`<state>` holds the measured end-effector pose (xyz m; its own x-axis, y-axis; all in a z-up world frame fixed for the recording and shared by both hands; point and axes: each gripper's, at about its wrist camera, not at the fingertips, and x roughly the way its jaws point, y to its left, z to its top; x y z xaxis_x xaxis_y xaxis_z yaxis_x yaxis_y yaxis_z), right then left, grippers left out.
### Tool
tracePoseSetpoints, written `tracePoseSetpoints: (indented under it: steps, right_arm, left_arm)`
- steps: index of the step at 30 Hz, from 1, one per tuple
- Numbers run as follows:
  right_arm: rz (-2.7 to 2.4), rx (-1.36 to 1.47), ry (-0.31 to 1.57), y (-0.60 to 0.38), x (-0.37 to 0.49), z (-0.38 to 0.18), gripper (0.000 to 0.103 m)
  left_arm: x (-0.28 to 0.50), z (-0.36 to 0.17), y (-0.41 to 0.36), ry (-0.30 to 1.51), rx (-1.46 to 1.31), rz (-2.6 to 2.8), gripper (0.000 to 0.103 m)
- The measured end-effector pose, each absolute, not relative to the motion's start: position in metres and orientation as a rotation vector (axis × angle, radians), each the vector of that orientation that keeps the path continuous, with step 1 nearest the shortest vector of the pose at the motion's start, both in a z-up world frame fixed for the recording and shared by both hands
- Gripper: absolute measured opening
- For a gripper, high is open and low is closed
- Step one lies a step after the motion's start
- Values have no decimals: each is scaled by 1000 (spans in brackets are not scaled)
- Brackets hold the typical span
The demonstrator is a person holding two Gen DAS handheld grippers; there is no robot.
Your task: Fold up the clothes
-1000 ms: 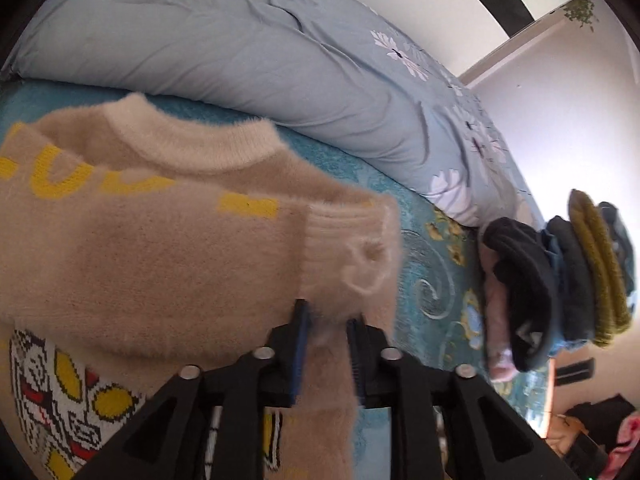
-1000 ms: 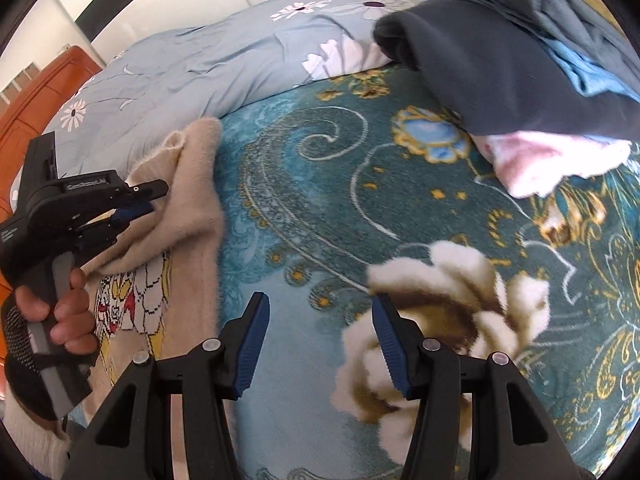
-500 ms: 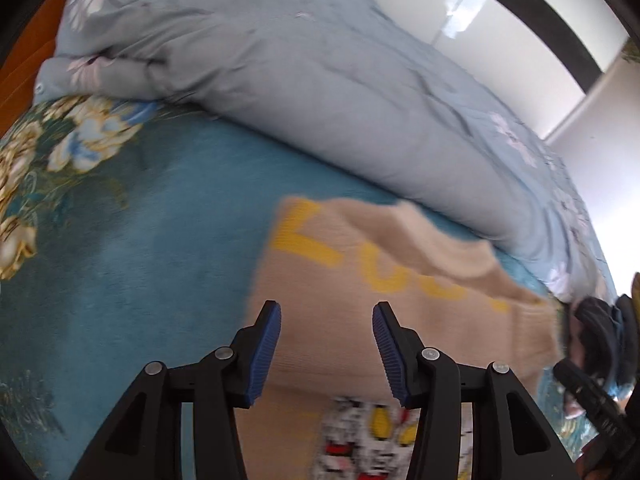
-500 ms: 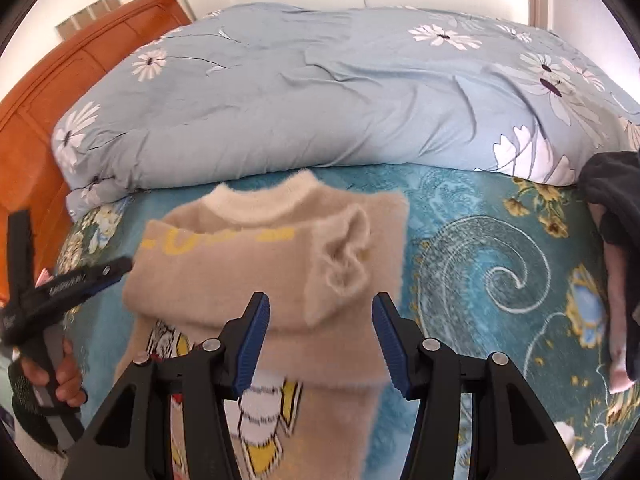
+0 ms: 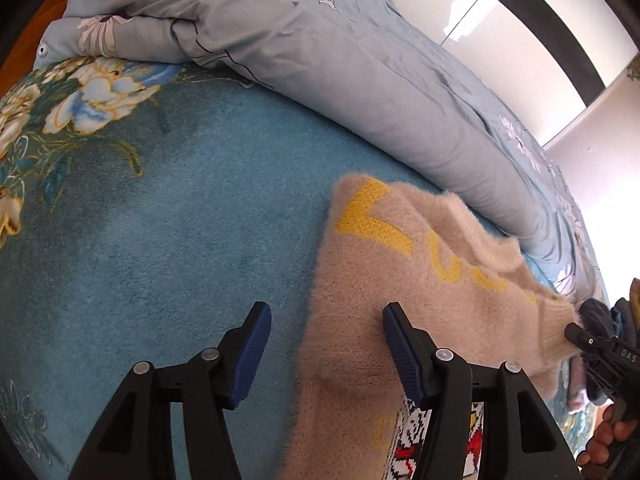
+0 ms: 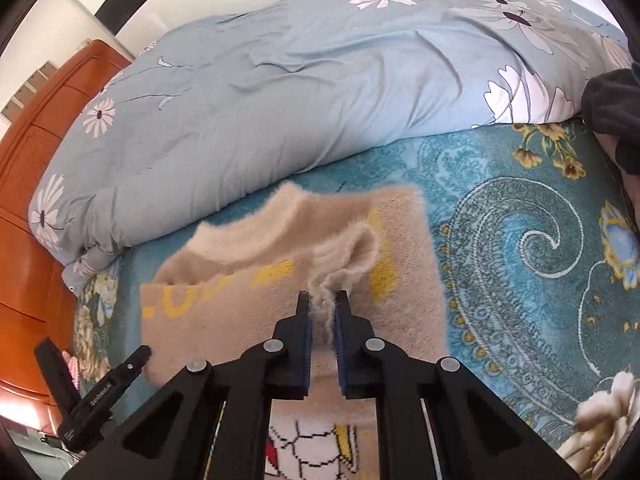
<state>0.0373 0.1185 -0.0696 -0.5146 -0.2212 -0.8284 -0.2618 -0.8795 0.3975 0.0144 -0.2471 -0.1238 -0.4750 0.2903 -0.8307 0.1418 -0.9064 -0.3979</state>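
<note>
Right gripper [image 6: 322,304] pinches only the fuzzy sweater's [image 6: 404,288] cuff [image 6: 356,252], left gripper [image 5: 326,350] spread and empty: thin bite may slip, undoing the sleeve fold.

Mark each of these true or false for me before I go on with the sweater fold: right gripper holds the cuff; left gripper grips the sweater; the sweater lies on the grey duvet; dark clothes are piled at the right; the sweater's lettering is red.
1. The right gripper is shut on the sleeve cuff. True.
2. The left gripper is clamped on the sweater. False: its jaws stand open, the sweater's edge between them unpinched.
3. The sweater lies on the grey duvet. False: it lies on the teal blanket.
4. Dark clothes sit at the right. True.
5. The lettering is red. False: yellow.
</note>
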Motion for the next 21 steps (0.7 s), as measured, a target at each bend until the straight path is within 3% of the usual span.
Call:
tracePoseSetpoints:
  steps: [5, 9, 12, 21]
  right_arm:
    - [2706, -1424, 653, 125, 64, -48, 9]
    - [2557, -1526, 725, 149, 72, -88, 9]
    - [2503, -1533, 770, 157, 76, -104, 9]
    - [2476, -1577, 680, 157, 69, -115, 10]
  left_arm:
    - [16, -126, -257, -683, -1576, 2532, 62]
    - [16, -135, -258, -745, -1609, 2482, 63]
    - [18, -138, -255, -717, -1618, 2489, 65]
    - [21, -143, -246, -605, -1648, 2535, 72]
